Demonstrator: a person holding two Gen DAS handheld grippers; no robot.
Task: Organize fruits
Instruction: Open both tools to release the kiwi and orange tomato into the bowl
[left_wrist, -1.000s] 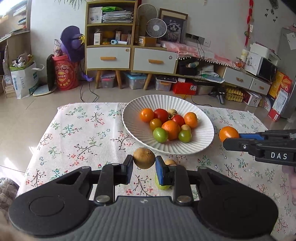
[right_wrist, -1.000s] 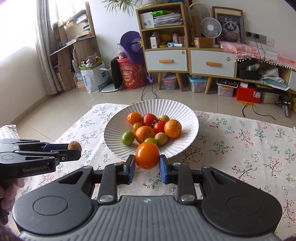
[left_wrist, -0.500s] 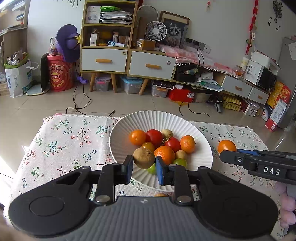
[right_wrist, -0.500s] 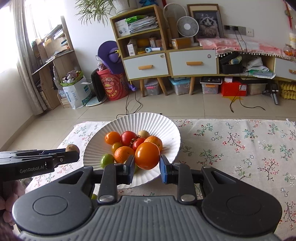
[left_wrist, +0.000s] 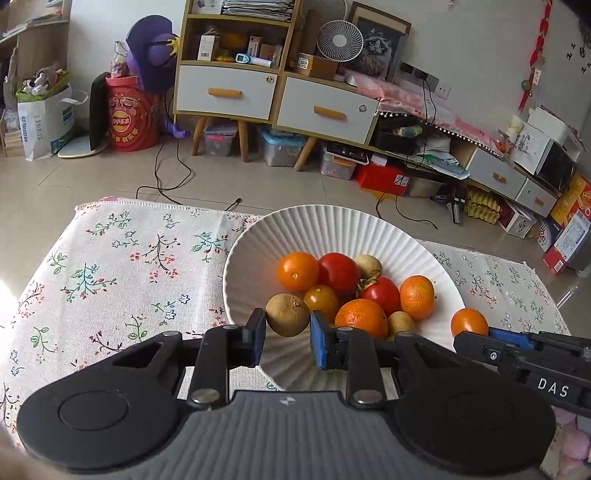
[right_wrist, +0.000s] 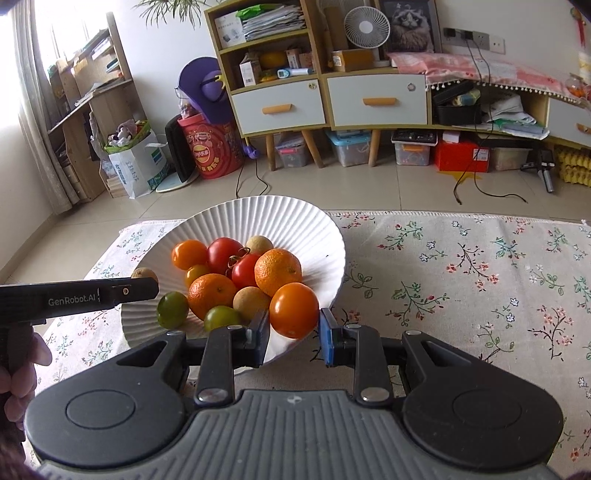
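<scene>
A white ribbed plate (left_wrist: 332, 229) (right_wrist: 295, 221) holds several fruits: oranges, red tomatoes, green and tan ones. My left gripper (left_wrist: 287, 334) is shut on a brown kiwi-like fruit (left_wrist: 288, 314) and holds it over the plate's near left rim; the fruit (right_wrist: 144, 274) also shows in the right wrist view. My right gripper (right_wrist: 293, 332) is shut on an orange tomato (right_wrist: 293, 309) over the plate's near right rim; this tomato (left_wrist: 469, 322) also shows in the left wrist view.
The plate stands on a table with a floral cloth (left_wrist: 118, 266) (right_wrist: 461, 266). Beyond the table's far edge are the floor, a shelf unit with drawers (left_wrist: 258, 92), storage boxes and cables.
Both grippers moved forward with their fruits, from in front of the plate to over its near rim. The plate looks closer and larger in both views.
</scene>
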